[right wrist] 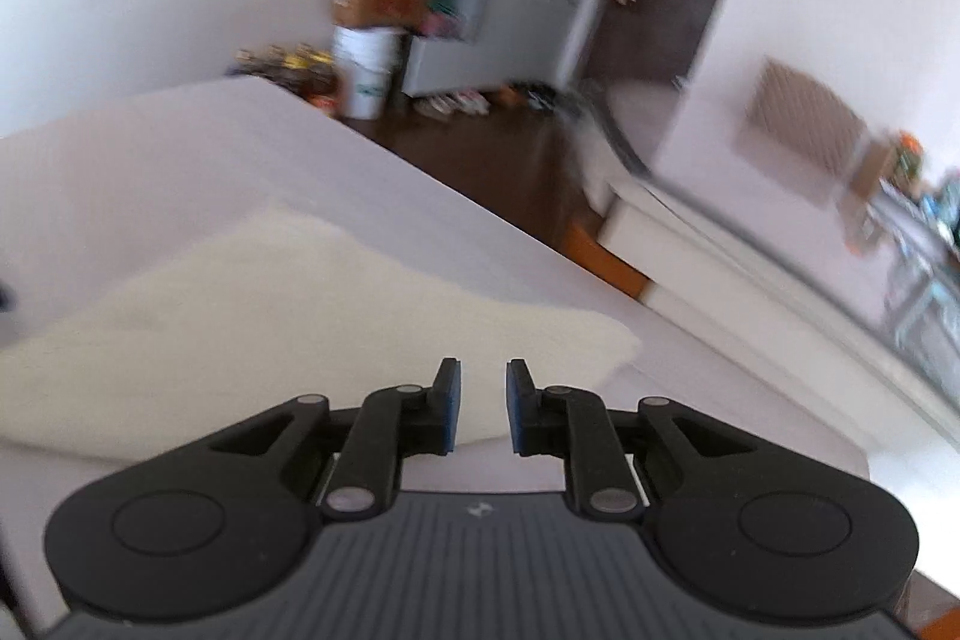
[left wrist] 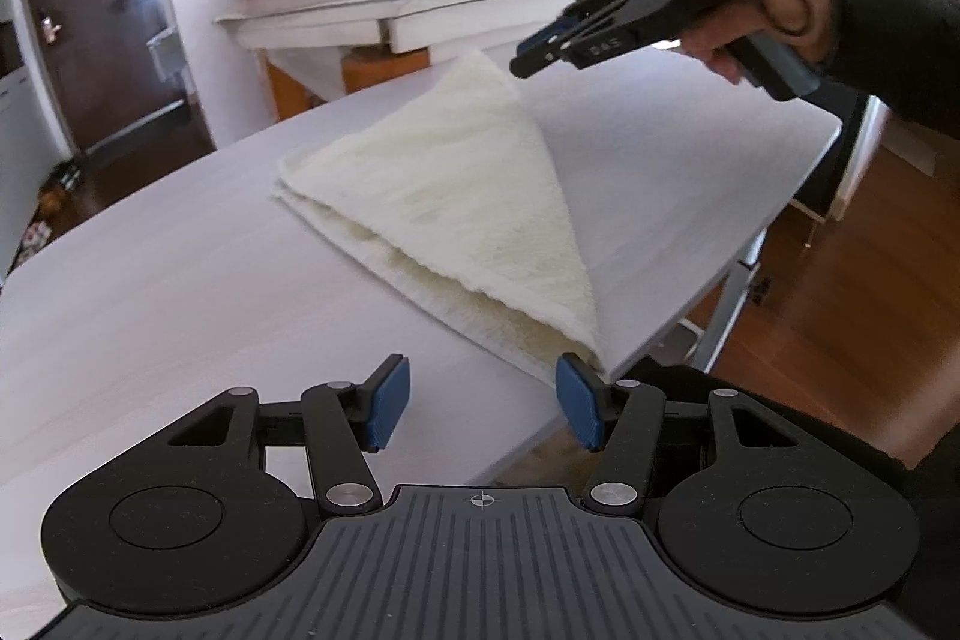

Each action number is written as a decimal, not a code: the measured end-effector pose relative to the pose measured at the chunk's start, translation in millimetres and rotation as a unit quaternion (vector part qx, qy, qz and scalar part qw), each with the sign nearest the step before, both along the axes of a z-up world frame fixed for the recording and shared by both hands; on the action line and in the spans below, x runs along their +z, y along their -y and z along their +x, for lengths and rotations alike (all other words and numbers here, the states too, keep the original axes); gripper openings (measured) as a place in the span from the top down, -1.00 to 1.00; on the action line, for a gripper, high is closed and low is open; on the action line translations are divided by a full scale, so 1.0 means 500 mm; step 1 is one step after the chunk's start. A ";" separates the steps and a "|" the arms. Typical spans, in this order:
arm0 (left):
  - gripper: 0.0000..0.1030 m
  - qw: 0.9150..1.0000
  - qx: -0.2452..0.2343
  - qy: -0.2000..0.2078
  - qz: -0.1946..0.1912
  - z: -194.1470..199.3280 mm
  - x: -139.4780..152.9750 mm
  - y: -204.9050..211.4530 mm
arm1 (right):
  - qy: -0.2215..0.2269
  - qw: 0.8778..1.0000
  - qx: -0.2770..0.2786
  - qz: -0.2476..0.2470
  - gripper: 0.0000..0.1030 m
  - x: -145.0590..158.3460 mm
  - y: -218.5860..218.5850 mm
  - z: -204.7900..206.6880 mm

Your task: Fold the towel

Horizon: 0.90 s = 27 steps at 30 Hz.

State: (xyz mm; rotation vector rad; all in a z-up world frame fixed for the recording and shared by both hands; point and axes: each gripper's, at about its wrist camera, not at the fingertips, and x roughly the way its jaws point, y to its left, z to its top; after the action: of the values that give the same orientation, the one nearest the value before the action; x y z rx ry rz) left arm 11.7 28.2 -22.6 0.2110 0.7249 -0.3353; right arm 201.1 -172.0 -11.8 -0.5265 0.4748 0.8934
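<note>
Already doubled, towel [left wrist: 456, 196] runs along counter [left wrist: 150, 280] right edge; left tongs [left wrist: 483, 409] spread at near corner, right tongs [left wrist: 534, 55] part-spread, empty, above far corner.

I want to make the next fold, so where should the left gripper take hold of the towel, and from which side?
Probably the near corner of the towel, just ahead of the left gripper, coming in low from the table edge. There the layers gape and the corner overhangs slightly, so one finger could slip under.
</note>
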 end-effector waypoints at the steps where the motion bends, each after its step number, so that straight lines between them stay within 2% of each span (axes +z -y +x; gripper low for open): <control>1: -0.14 1.000 -0.001 0.001 -0.001 -0.001 0.000 0.000 | 0.004 1.000 0.013 0.004 0.43 0.005 0.000 -0.027; 2: -0.15 1.000 -0.001 0.001 -0.001 -0.001 0.001 0.001 | 0.009 1.000 0.025 0.008 0.40 0.010 0.001 -0.053; 4: -0.15 1.000 0.000 0.010 -0.002 -0.009 0.006 -0.003 | 0.017 0.998 0.051 0.015 0.14 0.020 0.002 -0.106; 7: -0.23 1.000 0.004 0.020 -0.001 -0.015 0.015 -0.012 | 0.032 0.995 0.089 0.021 0.11 0.031 0.001 -0.184; 13: -0.24 0.998 0.022 0.045 0.027 -0.016 0.037 -0.040 | 0.083 0.984 0.154 -0.039 -0.15 -0.018 -0.064 -0.312; 18: -0.26 0.997 0.032 0.064 0.034 -0.022 0.055 -0.058 | 0.127 0.974 0.170 -0.074 -0.15 -0.059 -0.128 -0.338; 20: -0.27 0.997 0.031 0.067 0.036 -0.028 0.059 -0.062 | 0.129 0.974 0.166 -0.079 -0.05 -0.070 -0.148 -0.331; 22: -0.27 0.996 0.031 0.069 0.039 -0.033 0.061 -0.065 | 0.126 0.975 0.161 -0.084 0.13 -0.079 -0.170 -0.319; 25: -0.30 0.996 0.036 0.072 0.042 -0.041 0.064 -0.073 | 0.130 0.973 0.166 -0.096 0.15 -0.086 -0.185 -0.320; 27: -0.35 0.996 0.039 0.074 0.042 -0.046 0.064 -0.082 | 0.137 0.970 0.166 -0.108 0.27 -0.093 -0.193 -0.324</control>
State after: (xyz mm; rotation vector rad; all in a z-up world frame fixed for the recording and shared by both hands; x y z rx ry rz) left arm -11.1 69.1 9.7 0.2822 0.5997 -0.2119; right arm 39.2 -75.7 -58.5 -0.9356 0.2329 1.0747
